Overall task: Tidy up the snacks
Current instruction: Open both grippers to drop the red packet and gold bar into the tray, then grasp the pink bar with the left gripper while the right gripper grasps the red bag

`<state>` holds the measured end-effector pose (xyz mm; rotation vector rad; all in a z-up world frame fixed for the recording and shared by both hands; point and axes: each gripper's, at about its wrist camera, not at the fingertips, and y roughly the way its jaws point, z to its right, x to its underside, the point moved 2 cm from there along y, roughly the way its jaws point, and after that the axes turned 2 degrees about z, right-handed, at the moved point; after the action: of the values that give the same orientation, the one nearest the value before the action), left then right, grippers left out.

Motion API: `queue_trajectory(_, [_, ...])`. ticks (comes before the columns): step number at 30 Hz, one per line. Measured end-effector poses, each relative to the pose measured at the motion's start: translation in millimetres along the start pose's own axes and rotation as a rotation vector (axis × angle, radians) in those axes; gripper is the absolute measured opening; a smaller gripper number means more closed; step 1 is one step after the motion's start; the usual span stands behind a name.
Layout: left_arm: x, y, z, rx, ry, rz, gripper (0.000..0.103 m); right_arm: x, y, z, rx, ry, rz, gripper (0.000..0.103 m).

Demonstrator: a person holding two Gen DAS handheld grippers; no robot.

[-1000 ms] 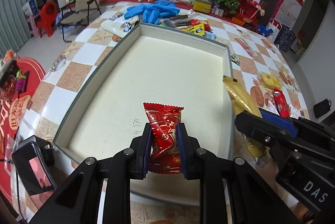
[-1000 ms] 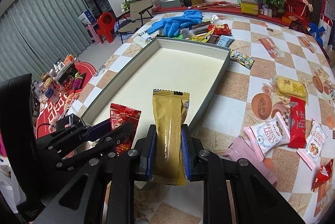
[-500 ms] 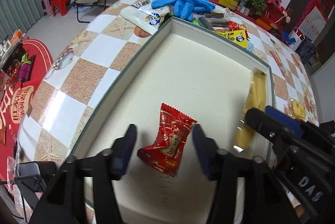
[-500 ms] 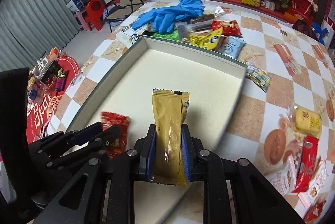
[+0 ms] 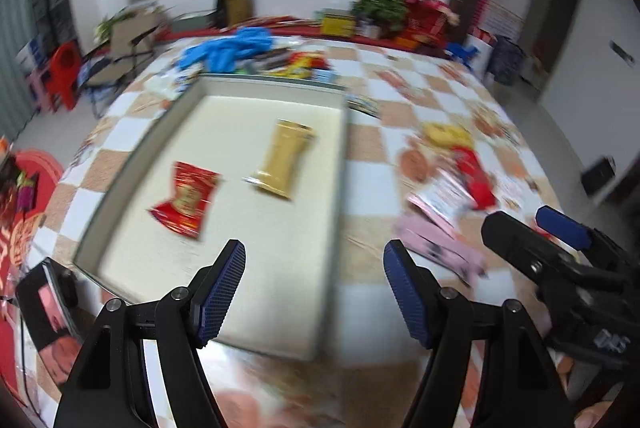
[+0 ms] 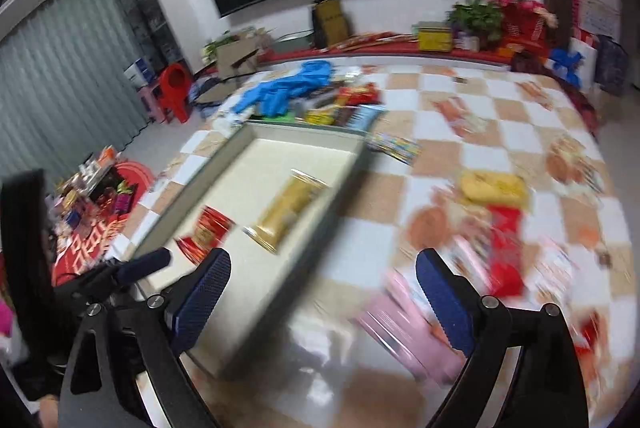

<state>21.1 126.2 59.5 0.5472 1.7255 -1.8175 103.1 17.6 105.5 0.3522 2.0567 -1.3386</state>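
Note:
A shallow cream tray [image 5: 342, 148] with grey walls lies on the checkered table. Inside it lie a red snack packet [image 5: 186, 198] and, to its right, a gold snack packet [image 5: 284, 158]. My left gripper [image 5: 314, 248] hangs above the tray's near right corner, its jaws opening with nothing between them. In the right wrist view the gold packet [image 6: 286, 208] and red packet [image 6: 206, 234] rest in the tray [image 6: 320, 240]. My right gripper [image 6: 323, 256] is over the tray's right wall, jaws opening wide and empty. Both views are blurred.
To the right of the tray lie a pink packet [image 6: 404, 320], a red packet [image 6: 506, 248] and a yellow packet [image 6: 492, 184]. Blue gloves [image 5: 228, 48] and several snacks [image 6: 344, 104] crowd the tray's far end. A dark device [image 5: 44, 304] sits at the near left.
Both grippers opened and let go of their packets, which now lie in the tray. Both grippers have drawn back and swung right, toward the loose snacks.

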Motion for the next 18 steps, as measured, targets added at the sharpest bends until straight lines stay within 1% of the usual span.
queue_trajectory(2, [13.5, -4.2, 25.6, 0.034, 0.052, 0.0, 0.076, 23.9, -21.8, 28.9, 0.087, 0.069, 0.034, 0.103])
queue_trajectory(3, [19.5, -4.8, 34.2, 0.04, 0.062, -0.002, 0.077, 36.1, -31.8, 45.0, 0.117, 0.101, 0.034, 0.103])
queue_trajectory(6, [37.0, 2.8, 55.7, 0.08, 0.092, -0.038, 0.077, 61.5, -53.2, 84.9, 0.144, 0.153, 0.013, 0.103])
queue_trajectory(7, [42.2, 7.4, 62.7, 0.092, 0.103, -0.054, 0.077, 69.1, -60.5, 97.4, 0.172, 0.175, 0.02, 0.103])
queue_trajectory(8, [47.4, 13.4, 69.6, 0.109, 0.11, -0.074, 0.077, 78.1, -68.2, 113.1, 0.22, 0.202, 0.03, 0.103])
queue_trajectory(9, [52.2, 18.5, 74.8, 0.127, 0.108, -0.092, 0.077, 83.3, -70.1, 122.3, 0.25, 0.212, 0.023, 0.103])
queue_trajectory(11, [55.6, 30.3, 83.4, 0.136, 0.1, -0.117, 0.077, 93.0, -66.0, 139.2, 0.298, 0.225, -0.035, 0.103])
queue_trajectory(13, [52.8, 39.5, 86.2, 0.145, 0.079, -0.128, 0.077, 100.1, -60.0, 149.4, 0.304, 0.234, -0.08, 0.103])
queue_trajectory(14, [50.0, 45.3, 87.1, 0.167, 0.05, -0.144, 0.077, 100.7, -57.5, 149.2, 0.314, 0.218, -0.083, 0.103])
queue_trajectory(15, [45.8, 50.7, 86.8, 0.186, 0.011, -0.154, 0.078, 100.2, -55.4, 146.5, 0.33, 0.186, -0.082, 0.103])
queue_trajectory(16, [42.0, 52.1, 85.0, 0.188, -0.015, -0.147, 0.078, 100.7, -52.8, 144.6, 0.339, 0.161, -0.088, 0.103])
queue_trajectory(18, [29.4, 61.5, 83.5, 0.206, -0.09, -0.163, 0.078, 101.0, -44.4, 136.6, 0.374, 0.102, -0.111, 0.103])
